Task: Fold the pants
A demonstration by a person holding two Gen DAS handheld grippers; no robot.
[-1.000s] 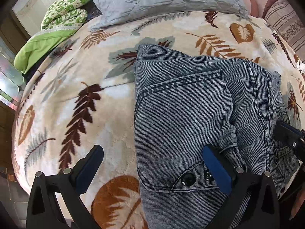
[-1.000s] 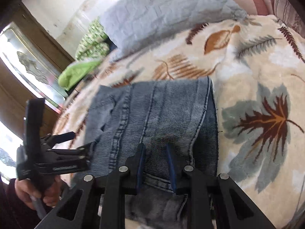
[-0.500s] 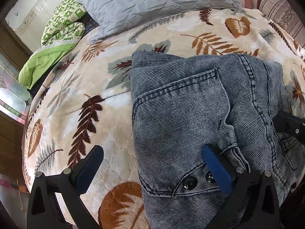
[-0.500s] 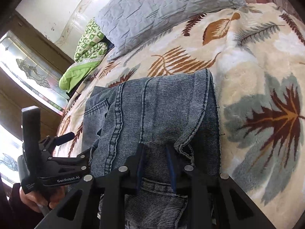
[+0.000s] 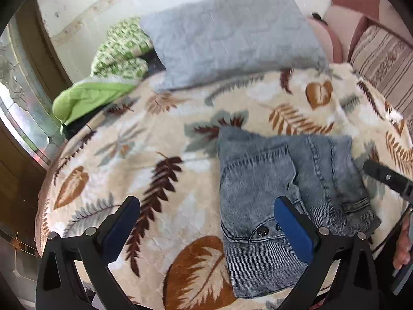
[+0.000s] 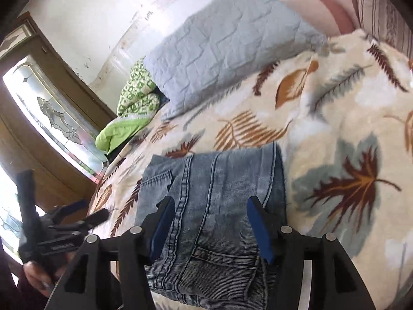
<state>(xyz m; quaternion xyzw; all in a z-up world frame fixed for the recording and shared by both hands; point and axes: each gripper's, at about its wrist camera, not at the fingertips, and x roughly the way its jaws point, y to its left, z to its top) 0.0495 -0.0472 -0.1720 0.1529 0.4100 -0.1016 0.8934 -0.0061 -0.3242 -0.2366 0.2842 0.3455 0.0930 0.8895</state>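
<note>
The left hand-held gripper [image 5: 206,222] is hovering with its blue-padded fingers [image 5: 293,230] spread wide and holding nothing, one finger over the leaf-print blanket [image 5: 160,139] and the other over the near left corner of the pants [image 5: 260,188]. The right hand-held gripper [image 6: 210,226] is likewise standing well open and gripping nothing, its two fingers straddling the near edge of the denim without pinching it. The pants are lying on the bed as a compact, layered rectangle, back pocket and seams facing up, with two dark buttons [image 5: 263,231] showing at the near edge. Beyond them, at the head of the bed, a grey quilted pillow [image 5: 227,41] is resting against the wall beside a green patterned blanket [image 5: 118,51], with a striped cushion [image 5: 382,59] off to the right. Judging by how small and squared the bundle is, the folding is looking finished or nearly so, and both tools appear to be in the release stage. The next move is probably calling for drawing both grippers clear without snagging the top layer, or else pressing the slightly rumpled near right corner flat so the stack is not springing open.
</note>
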